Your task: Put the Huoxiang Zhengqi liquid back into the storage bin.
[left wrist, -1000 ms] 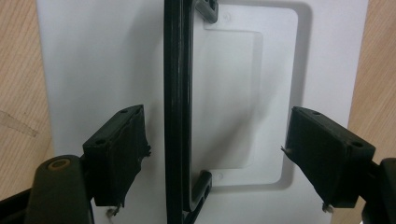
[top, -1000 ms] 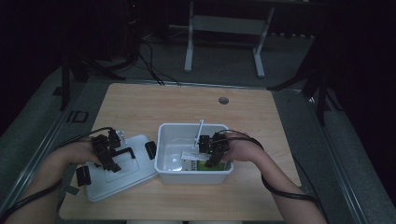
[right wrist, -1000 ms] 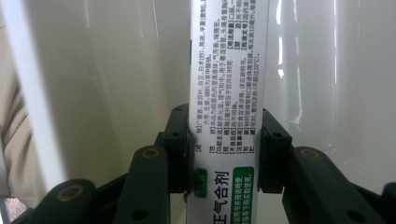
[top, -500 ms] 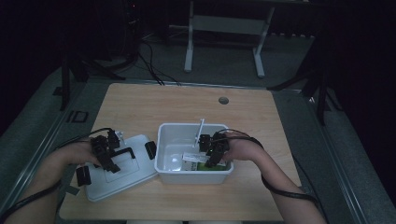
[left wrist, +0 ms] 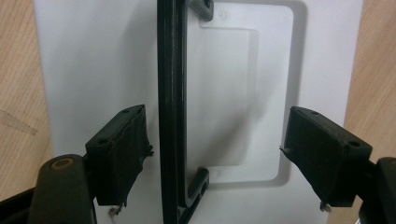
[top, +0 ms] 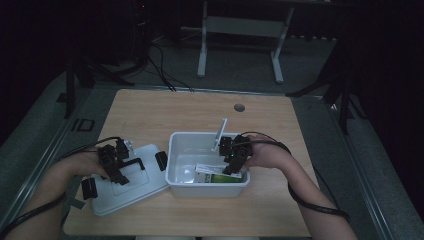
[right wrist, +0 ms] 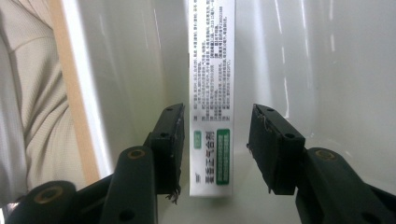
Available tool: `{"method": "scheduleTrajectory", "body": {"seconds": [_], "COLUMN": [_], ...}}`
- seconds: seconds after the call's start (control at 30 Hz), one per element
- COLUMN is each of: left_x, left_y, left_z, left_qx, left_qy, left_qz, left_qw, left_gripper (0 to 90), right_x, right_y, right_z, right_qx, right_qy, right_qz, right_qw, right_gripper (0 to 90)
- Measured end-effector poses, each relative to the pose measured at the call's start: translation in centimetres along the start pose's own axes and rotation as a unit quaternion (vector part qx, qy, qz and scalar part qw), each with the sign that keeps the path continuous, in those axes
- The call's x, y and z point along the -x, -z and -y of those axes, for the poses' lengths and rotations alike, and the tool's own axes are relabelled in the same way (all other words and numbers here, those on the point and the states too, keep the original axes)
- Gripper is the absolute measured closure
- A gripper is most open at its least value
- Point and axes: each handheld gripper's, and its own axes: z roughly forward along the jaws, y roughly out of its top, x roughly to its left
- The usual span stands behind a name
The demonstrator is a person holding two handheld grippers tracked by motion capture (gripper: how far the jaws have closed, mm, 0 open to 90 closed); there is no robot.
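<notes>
Nearest you, your left tool (top: 114,159) hangs over the flat white plastic lid (top: 131,186) that lies on the pale wooden worktop (top: 280,122) by its front left edge; in the left gripper view its jaws stand released, wide apart on either side of the lid's black bar handle (left wrist: 171,107), the left pad just beside the bar, neither pressing on it. The lid's right edge lies just beside the white rectangular plastic tub (top: 178,142), with a black clip (top: 161,160) between them. Your right tool (top: 233,159) reaches down inside that tub at its right end, close to the wall. Its jaws have just been opening, and the narrow white carton with green panels (right wrist: 211,102) stands between the pads, a thin gap on each side, so it is let go. The carton carries small Chinese print, too fine to read. Beyond the tub, the far half of the worktop lies open, up to a round grommet hole (top: 239,107) near the back edge.
</notes>
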Motion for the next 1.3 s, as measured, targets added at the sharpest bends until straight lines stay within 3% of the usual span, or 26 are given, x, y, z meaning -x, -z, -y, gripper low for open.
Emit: {"method": "scheduleTrajectory", "body": {"seconds": [0.27,0.47,0.67,0.8,0.93,1.03,1.1,1.17,1.3], "left_x": [0.0,0.0,0.0,0.1,0.0,-0.1,-0.2,-0.2,-0.3], "left_y": [0.3,0.2,0.0,-0.1,0.2,0.3,0.4,0.3,0.1], "left_z": [0.0,0.1,-0.1,-0.1,-0.2,-0.1,-0.1,0.0,0.1], "left_qx": [0.009,0.011,0.014,0.017,0.031,0.039,0.041,0.044,0.040], "left_qy": [0.003,0.009,0.009,0.012,0.016,0.015,0.018,0.019,-0.002], "left_qz": [0.004,0.000,0.011,0.011,0.012,0.005,-0.005,-0.009,-0.026], "left_qw": [0.9999,0.9999,0.9998,0.9997,0.9993,0.9991,0.9990,0.9988,0.9989], "left_gripper": [22.6,22.6,24.0,25.2,37.1,43.5,46.2,47.2,55.4], "right_x": [-0.1,0.0,0.3,0.6,1.0,1.4,1.7,2.0,2.7], "right_y": [2.1,4.0,4.8,4.9,4.8,4.3,3.7,2.8,1.5], "right_z": [1.3,3.0,5.1,6.2,7.6,8.8,9.6,10.5,12.4], "right_qx": [0.028,0.051,0.070,0.077,0.085,0.088,0.091,0.079,0.054], "right_qy": [-0.008,-0.025,-0.047,-0.057,-0.076,-0.086,-0.097,-0.094,-0.108], "right_qz": [0.009,0.023,0.029,0.034,0.041,0.044,0.041,0.041,0.058], "right_qw": [0.9995,0.9981,0.9960,0.9948,0.9927,0.9914,0.9903,0.9916,0.9910], "right_gripper": [54.4,52.6,48.8,43.4,33.4,22.4,20.5,15.3,15.4]}}
